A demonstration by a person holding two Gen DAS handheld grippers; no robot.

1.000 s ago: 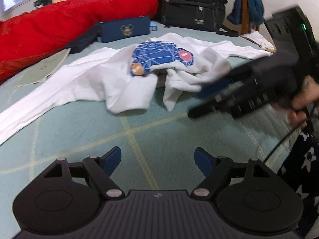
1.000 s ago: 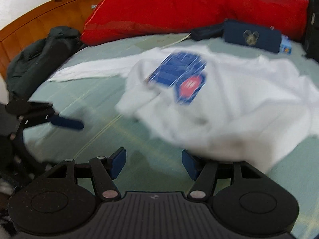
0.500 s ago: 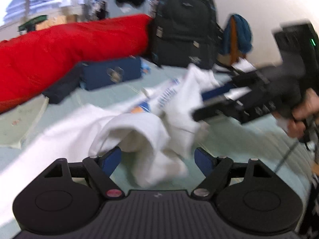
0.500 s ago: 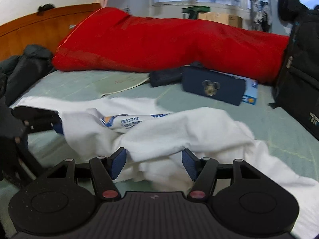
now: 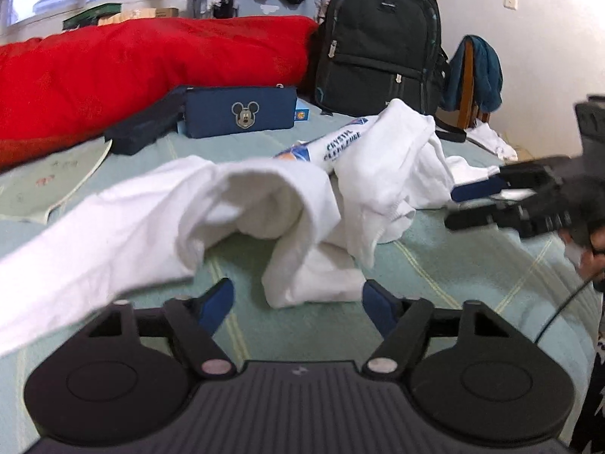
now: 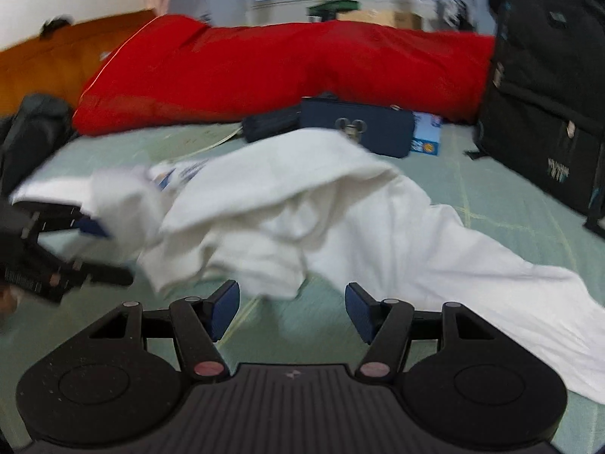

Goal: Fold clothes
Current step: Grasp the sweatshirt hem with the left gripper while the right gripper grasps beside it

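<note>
The white shirt (image 5: 242, 204) lies bunched mid-frame on the bed (image 5: 435, 265), not flat enough to fold. Left tool (image 5: 298, 300) and right tool (image 6: 293, 310) both gape low before it, holding nothing, probably seeking an edge.

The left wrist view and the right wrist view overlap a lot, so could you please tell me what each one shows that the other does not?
Only the left wrist view shows the chair draped with a teal cloth and the right tool. Only the right wrist view shows the wooden headboard, a dark garment and the left tool. Both show the white shirt, red duvet, Mickey pouch and black backpack.
</note>
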